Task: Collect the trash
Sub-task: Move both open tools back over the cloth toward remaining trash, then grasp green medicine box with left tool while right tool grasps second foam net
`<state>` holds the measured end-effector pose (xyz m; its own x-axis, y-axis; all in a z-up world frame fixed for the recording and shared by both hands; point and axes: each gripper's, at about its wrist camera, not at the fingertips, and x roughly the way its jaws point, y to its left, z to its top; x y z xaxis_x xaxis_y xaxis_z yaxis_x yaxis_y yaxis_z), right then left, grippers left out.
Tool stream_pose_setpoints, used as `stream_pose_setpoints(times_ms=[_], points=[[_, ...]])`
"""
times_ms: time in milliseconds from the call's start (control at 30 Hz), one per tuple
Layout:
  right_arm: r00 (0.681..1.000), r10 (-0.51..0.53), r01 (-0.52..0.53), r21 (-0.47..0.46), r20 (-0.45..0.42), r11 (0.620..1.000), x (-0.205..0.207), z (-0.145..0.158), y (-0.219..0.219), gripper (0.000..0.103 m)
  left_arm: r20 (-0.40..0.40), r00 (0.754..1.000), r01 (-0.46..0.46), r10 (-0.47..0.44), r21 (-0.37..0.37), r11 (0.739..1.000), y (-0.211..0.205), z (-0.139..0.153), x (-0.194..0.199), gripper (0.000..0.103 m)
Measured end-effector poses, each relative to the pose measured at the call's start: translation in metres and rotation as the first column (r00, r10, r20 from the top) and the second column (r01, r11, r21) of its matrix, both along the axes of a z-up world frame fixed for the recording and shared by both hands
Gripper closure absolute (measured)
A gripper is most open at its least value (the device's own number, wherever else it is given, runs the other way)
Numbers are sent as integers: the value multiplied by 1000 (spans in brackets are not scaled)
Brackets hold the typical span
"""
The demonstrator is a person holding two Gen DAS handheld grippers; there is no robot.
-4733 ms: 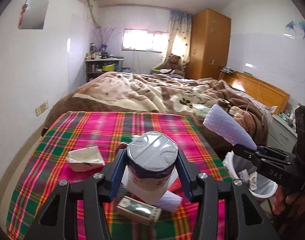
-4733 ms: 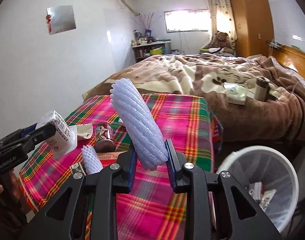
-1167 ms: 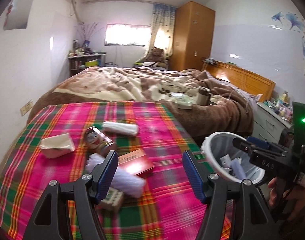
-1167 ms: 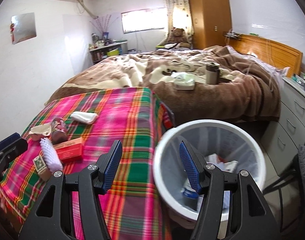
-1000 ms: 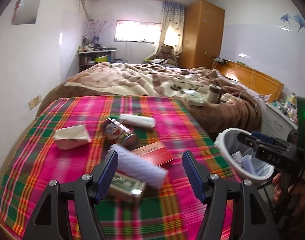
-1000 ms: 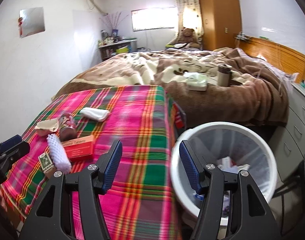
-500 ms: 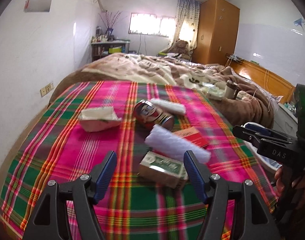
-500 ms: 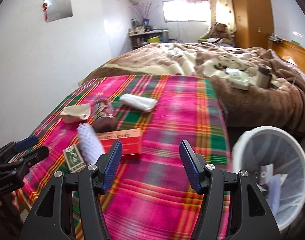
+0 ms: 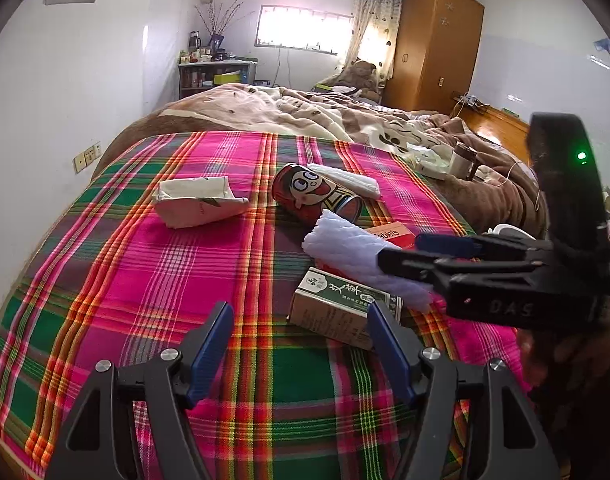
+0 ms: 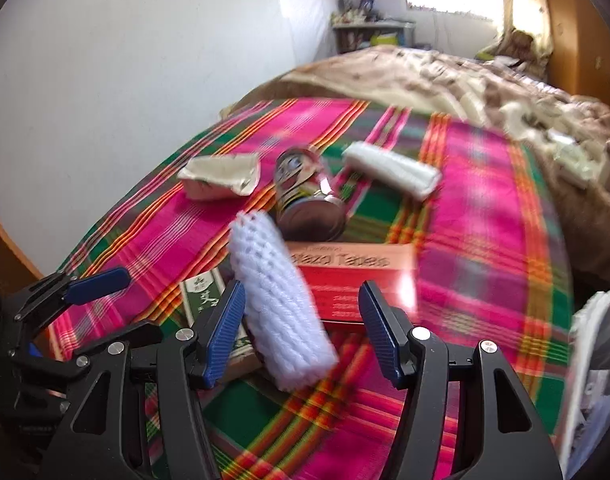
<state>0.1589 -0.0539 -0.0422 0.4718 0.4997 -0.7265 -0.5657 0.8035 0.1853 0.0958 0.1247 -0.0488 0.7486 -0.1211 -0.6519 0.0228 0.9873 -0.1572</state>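
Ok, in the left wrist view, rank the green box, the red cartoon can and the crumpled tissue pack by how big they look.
1. green box, though nearness to the camera inflates it
2. and 3. crumpled tissue pack and red cartoon can: alike, no ranking.

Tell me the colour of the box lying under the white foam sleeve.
The box is red-orange with a paler orange top band, clearest in the right wrist view, beneath the foam sleeve.

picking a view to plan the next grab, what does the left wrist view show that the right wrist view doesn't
Only the left wrist view: the wardrobe and the mug on the brown blanket.
Only the right wrist view: the white foam sleeve between the right gripper's open jaws, untouched, and the bin rim.
Both: the red can, green box, tablets box and both grippers.
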Motion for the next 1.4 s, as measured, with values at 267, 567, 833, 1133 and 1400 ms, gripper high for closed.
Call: stream_pose_setpoints(times_ms=[267,567,833,1133,1400], points=[[1000,-18,19,32,-25,999,3,-2,-7,73,-21,999,25,-25,-24,999,-7,-4,10,34],[990,-141,139,49,23,989,6,5,-28,77,-30,999,20,-20,-7,1000,-25,-7,26,34],[982,-187,185,75,17,980,9,6,-39,77,-72,995,-67,70,51,996,-46,-14,47,34],[981,-193,192,103,3,976,8,4,-47,77,-147,986,-64,76,85,994,-41,-30,43,34],[983,-184,182,103,11,978,0,5,-47,77,-133,984,-115,122,58,992,-13,-29,30,34]])
